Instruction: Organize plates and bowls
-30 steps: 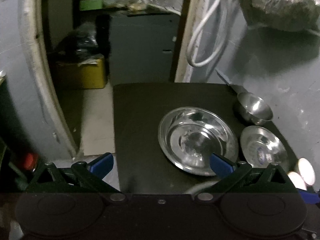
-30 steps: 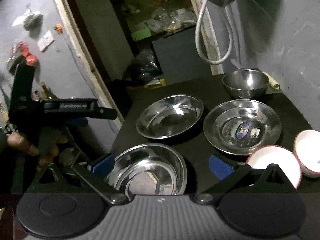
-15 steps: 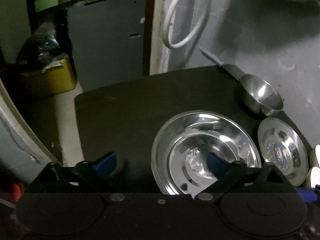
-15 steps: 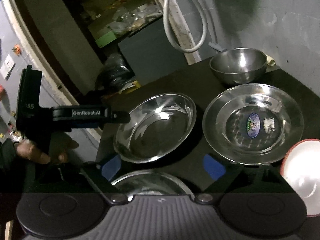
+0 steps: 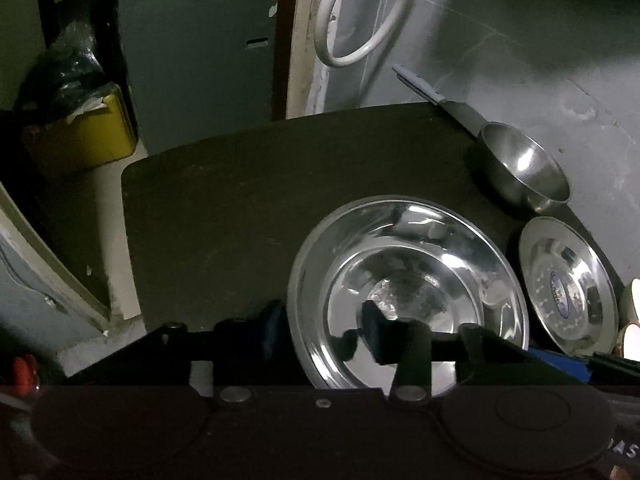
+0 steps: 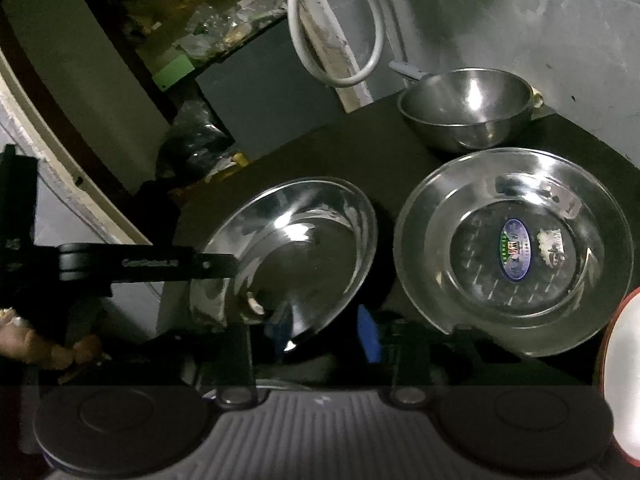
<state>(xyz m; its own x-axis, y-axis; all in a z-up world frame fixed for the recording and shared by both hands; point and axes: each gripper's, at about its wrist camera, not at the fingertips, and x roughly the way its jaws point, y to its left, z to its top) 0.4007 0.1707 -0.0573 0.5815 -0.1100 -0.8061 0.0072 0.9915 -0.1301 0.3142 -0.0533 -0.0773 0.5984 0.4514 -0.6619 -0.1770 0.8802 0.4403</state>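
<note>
1. At the bench's (image 5: 220, 200) left end, the unlabelled steel plate (image 5: 400, 216) lies next to the labelled plate (image 6: 432, 240). The steel bowl (image 6: 468, 108) sits behind and the white bowl (image 6: 624, 380) at far right.
2. Left gripper (image 5: 322, 330): fingers have just been closing and now sit half-apart across the plate's left rim, one outside and one over the dish. No pinch visible.
3. Right gripper (image 6: 322, 332): also just been closing, with the same plate's near rim between its fingers. A gap shows.
4. Step looks like: grasp this plate two-handed.
5. Next: close fully onto the rim, lift level, then probably stack on the labelled plate. Slick steel could slip.
</note>
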